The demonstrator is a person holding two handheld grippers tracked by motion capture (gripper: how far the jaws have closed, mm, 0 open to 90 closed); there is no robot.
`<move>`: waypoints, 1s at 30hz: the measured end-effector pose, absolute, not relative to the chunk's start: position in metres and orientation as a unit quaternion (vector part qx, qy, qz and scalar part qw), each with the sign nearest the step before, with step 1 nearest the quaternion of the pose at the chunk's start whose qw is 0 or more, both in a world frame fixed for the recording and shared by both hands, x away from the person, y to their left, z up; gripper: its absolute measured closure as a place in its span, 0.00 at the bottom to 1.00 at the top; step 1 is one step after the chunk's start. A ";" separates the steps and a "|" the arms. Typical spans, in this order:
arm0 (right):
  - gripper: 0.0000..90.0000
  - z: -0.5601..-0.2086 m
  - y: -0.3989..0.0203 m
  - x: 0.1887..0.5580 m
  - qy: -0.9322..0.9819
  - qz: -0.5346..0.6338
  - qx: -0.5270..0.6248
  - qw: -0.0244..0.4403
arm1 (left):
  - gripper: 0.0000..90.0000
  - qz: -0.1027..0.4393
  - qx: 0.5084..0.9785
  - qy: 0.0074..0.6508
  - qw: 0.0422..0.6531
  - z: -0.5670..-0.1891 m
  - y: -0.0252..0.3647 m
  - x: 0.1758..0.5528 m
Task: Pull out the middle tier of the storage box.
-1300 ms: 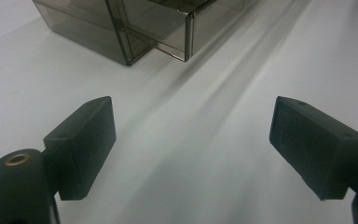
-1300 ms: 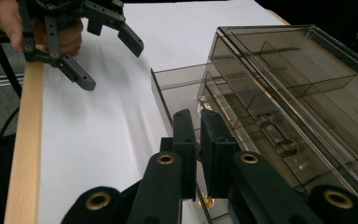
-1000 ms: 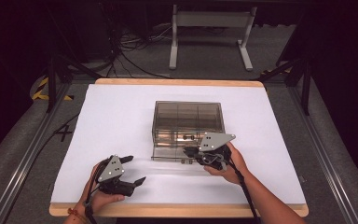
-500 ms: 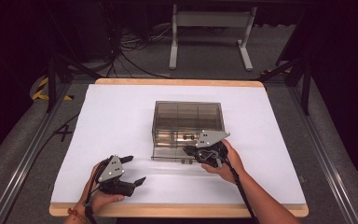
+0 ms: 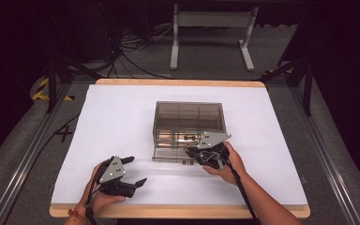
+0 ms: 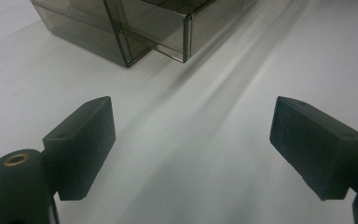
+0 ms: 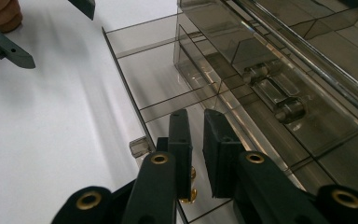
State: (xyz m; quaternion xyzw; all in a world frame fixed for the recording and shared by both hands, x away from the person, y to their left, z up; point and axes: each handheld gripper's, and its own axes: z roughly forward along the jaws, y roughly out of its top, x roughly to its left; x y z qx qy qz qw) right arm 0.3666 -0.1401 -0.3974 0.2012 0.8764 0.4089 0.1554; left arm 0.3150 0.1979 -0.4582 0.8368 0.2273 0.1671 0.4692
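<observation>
A smoky clear plastic box stands mid-table with its shallow divided drawer pulled out toward me. My right gripper hangs over the drawer's right end. In the right gripper view its jaws have just been opening and stand a narrow gap apart with nothing between them. Small brass pieces lie in the drawer just under the left jaw. My left gripper rests at the front left of the table, open wide and empty, well short of the box.
The table is covered by a white sheet with a wooden edge at the front. Dark floor with cables and a metal stand lies beyond. Small dark parts sit inside the box's front compartments.
My right gripper has edged slightly left over the drawer. The left gripper has stayed where it was.
</observation>
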 end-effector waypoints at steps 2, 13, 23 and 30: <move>0.85 -0.397 -0.140 0.366 0.876 0.410 0.201 0.156 | 0.16 0.167 0.837 0.226 0.470 -0.458 0.198 0.315; 0.80 -0.368 -0.174 0.365 0.846 0.449 0.216 0.191 | 0.18 0.171 0.835 0.231 0.470 -0.458 0.198 0.315; 0.90 -0.353 -0.217 0.377 0.814 0.467 0.248 0.239 | 0.24 0.184 0.833 0.236 0.466 -0.458 0.197 0.312; 0.99 -0.360 -0.230 0.387 0.807 0.448 0.266 0.277 | 0.39 0.189 0.823 0.234 0.482 -0.450 0.187 0.303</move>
